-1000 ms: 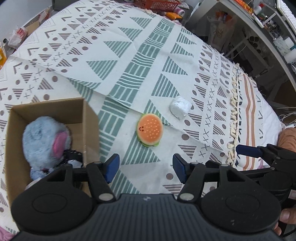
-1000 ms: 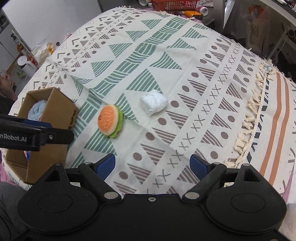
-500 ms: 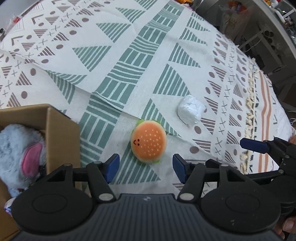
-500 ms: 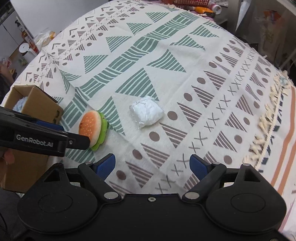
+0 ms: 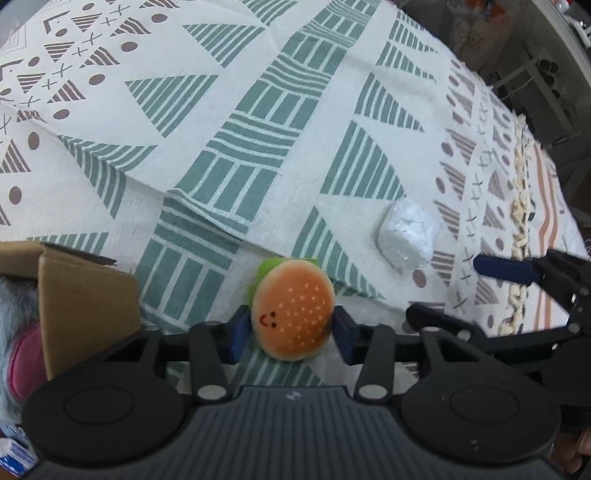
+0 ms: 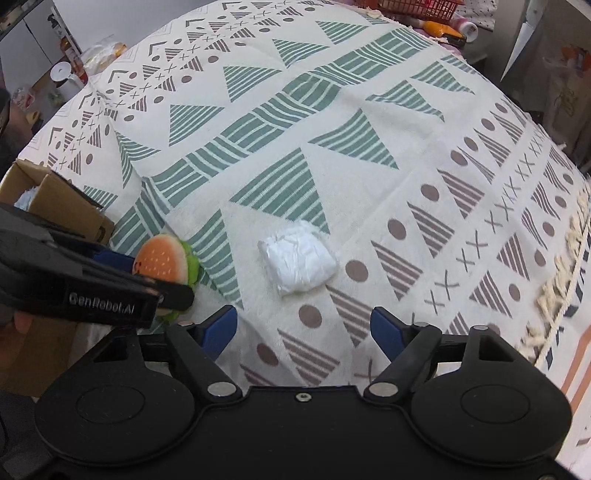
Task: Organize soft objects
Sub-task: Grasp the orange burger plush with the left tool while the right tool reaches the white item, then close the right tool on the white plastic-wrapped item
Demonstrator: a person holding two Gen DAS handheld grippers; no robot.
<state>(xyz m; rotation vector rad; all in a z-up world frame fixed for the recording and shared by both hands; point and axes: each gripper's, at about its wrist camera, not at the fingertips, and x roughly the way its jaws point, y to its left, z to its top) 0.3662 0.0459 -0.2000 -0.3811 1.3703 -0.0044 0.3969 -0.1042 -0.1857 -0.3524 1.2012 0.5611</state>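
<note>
A burger plush [image 5: 293, 317] with a small face lies on the patterned cloth, and my left gripper [image 5: 291, 332] is shut on it, blue pads pressed to both sides. The right wrist view shows the same burger plush [image 6: 162, 258] held by that left gripper [image 6: 147, 275]. A white crinkled soft bundle [image 6: 297, 260] lies just ahead of my right gripper [image 6: 303, 325], which is open with nothing between its fingers. The white bundle [image 5: 408, 236] sits right of the burger, with the right gripper [image 5: 458, 291] near it. A cardboard box [image 5: 85, 295] at the left holds a grey and pink plush [image 5: 14, 306].
The cardboard box [image 6: 62, 199] stands close left of the burger. A fringed seam [image 6: 561, 291] crosses the cloth at the right. A red basket [image 6: 417, 5] and an orange bottle [image 6: 439, 29] lie at the far end. Shelving [image 5: 535, 66] stands beyond the right edge.
My left gripper moved forward over the burger plush and its fingers narrowed onto it. My right gripper drew closer to the white bundle and stayed open.
</note>
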